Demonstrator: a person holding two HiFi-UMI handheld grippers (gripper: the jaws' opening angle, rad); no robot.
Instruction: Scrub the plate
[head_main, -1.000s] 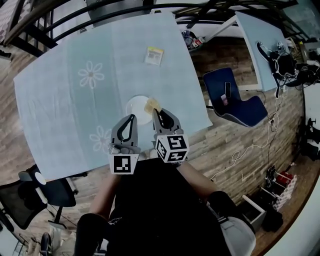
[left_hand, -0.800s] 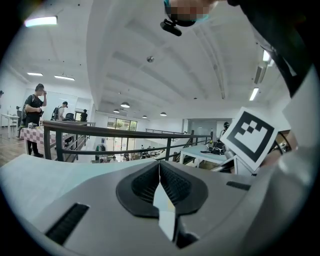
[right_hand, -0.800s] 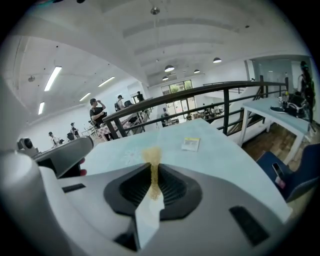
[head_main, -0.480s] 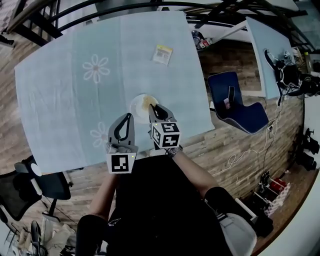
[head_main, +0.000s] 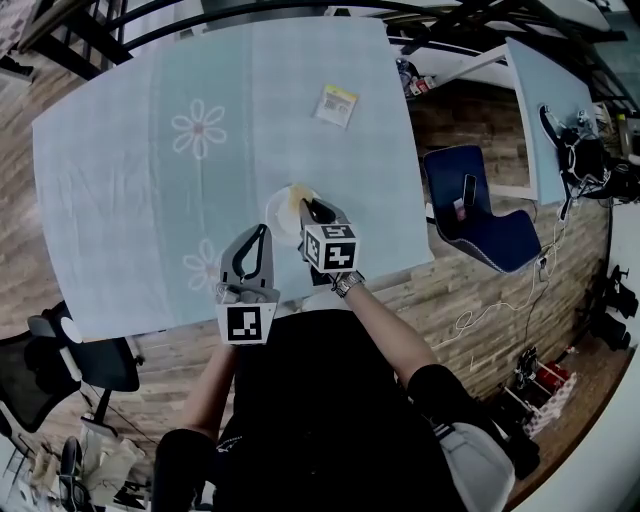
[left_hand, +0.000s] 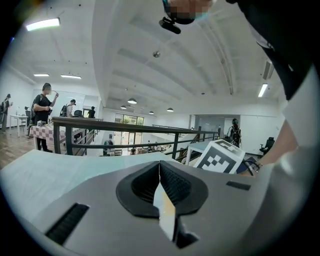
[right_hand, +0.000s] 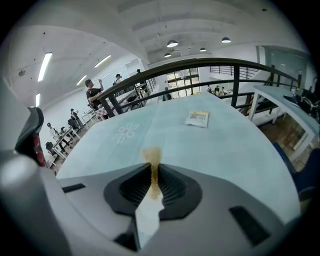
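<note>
The right gripper is held over the white plate, which is placed on the blue-clothed desk near its front edge. Its jaws are clamped on a yellow-brown sponge, which is positioned at the plate's far rim. The left gripper is held just beside the plate, jaws pressed together with nothing between them. A small packet is seen farther back on the desk, well apart from the plate
</note>
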